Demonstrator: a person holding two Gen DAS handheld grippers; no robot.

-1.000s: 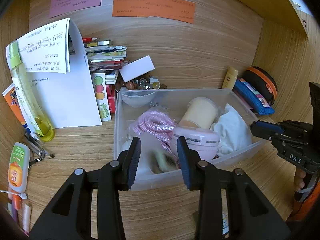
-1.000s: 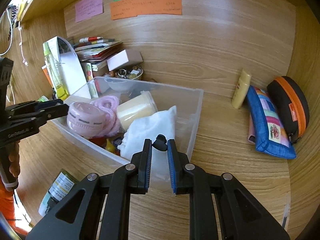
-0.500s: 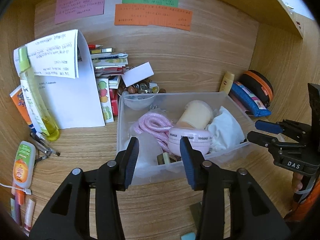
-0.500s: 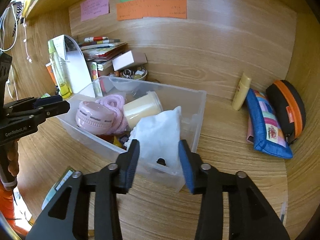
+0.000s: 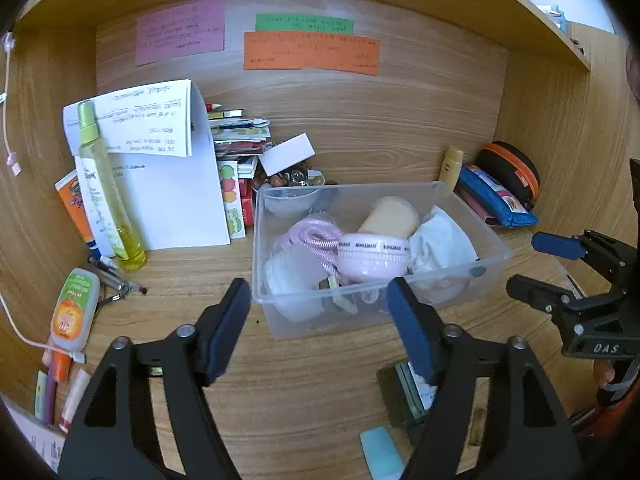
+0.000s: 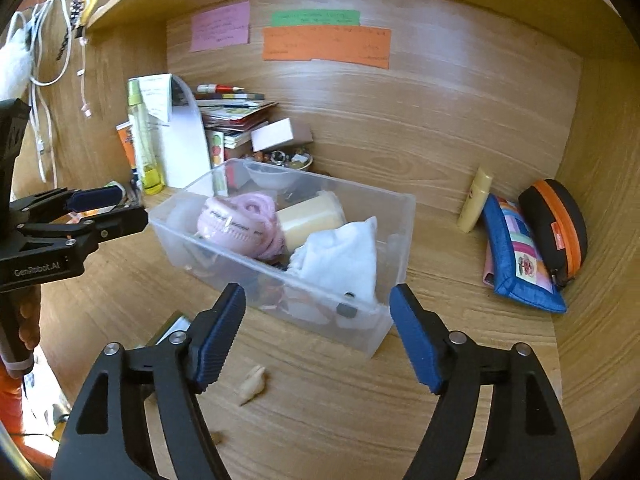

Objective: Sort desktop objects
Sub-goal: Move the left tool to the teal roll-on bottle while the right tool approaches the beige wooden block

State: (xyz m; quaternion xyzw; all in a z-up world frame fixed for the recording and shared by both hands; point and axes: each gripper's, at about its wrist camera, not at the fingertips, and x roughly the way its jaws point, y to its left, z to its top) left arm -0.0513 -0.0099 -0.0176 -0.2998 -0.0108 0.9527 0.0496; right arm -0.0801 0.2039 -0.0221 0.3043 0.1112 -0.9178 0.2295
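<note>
Clear bin [image 5: 372, 322] sits mid-desk at twelve o'clock from us, packed full. Our left gripper [image 5: 320, 320] and right gripper [image 6: 316, 328] have just been opening and hold nothing. Reaching past risks clipping its near wall and skidding it.

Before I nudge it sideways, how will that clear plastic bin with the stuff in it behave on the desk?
The clear plastic bin will probably slide rather than tip: it sits low and flat on the smooth wooden desk. Its thin, see-through walls may flex if pinched. The load looks light, a white cloth and pink cord, so it could shift easily.
</note>
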